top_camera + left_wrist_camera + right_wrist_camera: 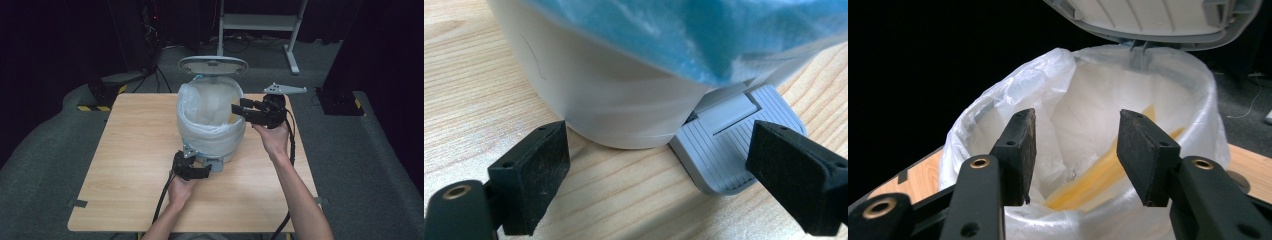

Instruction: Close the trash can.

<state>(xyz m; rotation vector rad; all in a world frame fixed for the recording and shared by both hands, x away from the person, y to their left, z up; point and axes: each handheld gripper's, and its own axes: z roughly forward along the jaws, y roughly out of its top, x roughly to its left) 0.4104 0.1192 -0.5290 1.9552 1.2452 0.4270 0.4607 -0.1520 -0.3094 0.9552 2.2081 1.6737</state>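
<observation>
A white pedal bin (212, 142) stands on the wooden table (135, 150) with its lid (213, 65) raised. A clear bag (1013, 90) lines it, and a flat yellow thing (1108, 170) lies inside the bag. My right gripper (235, 109) is held level at the bin's right rim; in the right gripper view it (1075, 150) is open over the bag's mouth with nothing between its pads. My left gripper (206, 171) is low at the bin's front. In the left gripper view it (664, 167) is open wide, one jaw over the grey ribbed pedal (724, 160).
The bin sits at the middle rear of the table. Bare wood lies to its left and along the front edge (200, 227). Behind the table are a white frame's legs (292, 50) and cables on a dark floor.
</observation>
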